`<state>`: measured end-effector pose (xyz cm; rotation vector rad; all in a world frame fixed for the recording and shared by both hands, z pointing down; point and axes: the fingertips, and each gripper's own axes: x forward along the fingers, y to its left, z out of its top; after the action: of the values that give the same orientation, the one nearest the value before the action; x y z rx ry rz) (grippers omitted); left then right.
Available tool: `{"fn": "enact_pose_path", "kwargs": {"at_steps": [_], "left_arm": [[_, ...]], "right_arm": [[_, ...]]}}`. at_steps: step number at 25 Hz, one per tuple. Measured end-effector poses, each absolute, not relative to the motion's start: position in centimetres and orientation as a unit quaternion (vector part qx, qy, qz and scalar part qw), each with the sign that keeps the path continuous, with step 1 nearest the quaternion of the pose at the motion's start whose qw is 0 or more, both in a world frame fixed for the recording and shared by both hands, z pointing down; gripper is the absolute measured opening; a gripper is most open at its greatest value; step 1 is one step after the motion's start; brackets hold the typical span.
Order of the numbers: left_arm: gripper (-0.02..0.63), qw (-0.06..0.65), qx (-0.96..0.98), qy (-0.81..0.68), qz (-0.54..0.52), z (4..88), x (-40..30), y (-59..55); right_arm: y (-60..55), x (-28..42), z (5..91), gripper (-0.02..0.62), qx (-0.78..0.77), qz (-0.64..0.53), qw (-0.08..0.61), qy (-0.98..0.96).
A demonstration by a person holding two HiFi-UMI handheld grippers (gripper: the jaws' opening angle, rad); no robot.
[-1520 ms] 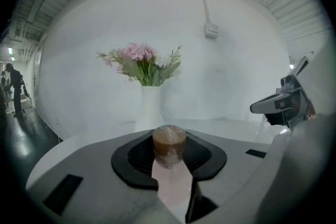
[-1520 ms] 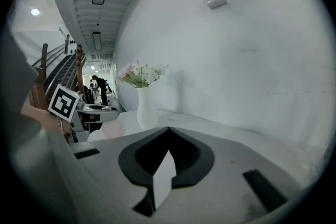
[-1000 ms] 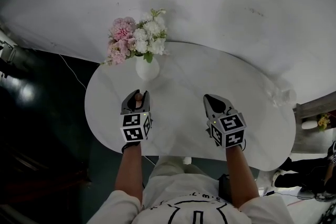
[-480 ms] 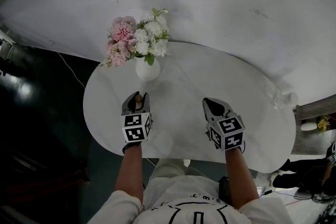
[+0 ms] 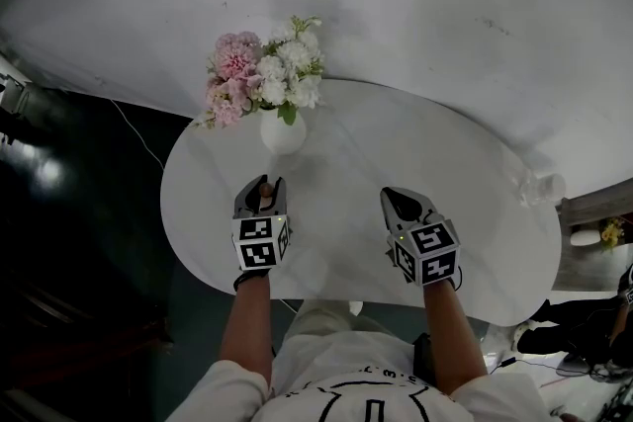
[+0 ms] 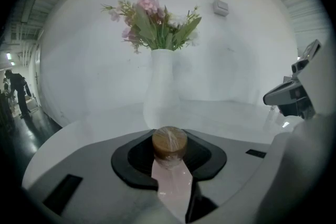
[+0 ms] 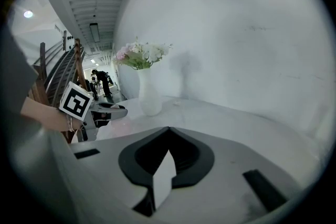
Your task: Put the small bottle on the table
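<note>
A small bottle with a brown cap and a pink body sits between the jaws of my left gripper, which is shut on it. In the head view the left gripper hovers over the near left part of the white oval table, and the bottle's cap just shows. My right gripper hangs over the near right part of the table. Its jaws meet with nothing between them, as the right gripper view shows.
A white vase with pink and white flowers stands at the table's far left, just beyond the left gripper. A small clear cup sits at the table's right edge. A white wall runs behind the table. Dark floor lies at the left.
</note>
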<state>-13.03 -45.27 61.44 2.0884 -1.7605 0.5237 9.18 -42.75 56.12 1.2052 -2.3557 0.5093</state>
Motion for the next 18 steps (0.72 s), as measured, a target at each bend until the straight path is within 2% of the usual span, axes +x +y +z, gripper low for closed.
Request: {"fn": "enact_pose_path", "kwargs": {"at_steps": [10,11,12,14,18], "left_arm": [[0.130,0.179,0.742,-0.620,0.184,61.49,-12.96,-45.38],[0.154,0.184,0.743,-0.617,0.183,61.65,-12.95,-45.41],[0.255,0.191,0.744,-0.614,0.182,61.88,-12.96,-45.44],[0.335,0.202,0.743,-0.612,0.180,62.14,-13.18,-45.39],[0.339,0.203,0.737,-0.619,0.179,61.87,-13.62,-45.07]], "right_arm": [[-42.33,9.39,55.60,-0.006,0.441,0.181,0.219,-0.852],[-42.30,9.42,55.54,-0.006,0.441,0.181,0.218,-0.852],[-42.27,9.42,55.52,-0.006,0.441,0.181,0.218,-0.851],[-42.19,9.42,55.50,-0.006,0.441,0.180,0.218,-0.852],[-41.90,9.61,55.46,-0.006,0.441,0.182,0.217,-0.852]]}}
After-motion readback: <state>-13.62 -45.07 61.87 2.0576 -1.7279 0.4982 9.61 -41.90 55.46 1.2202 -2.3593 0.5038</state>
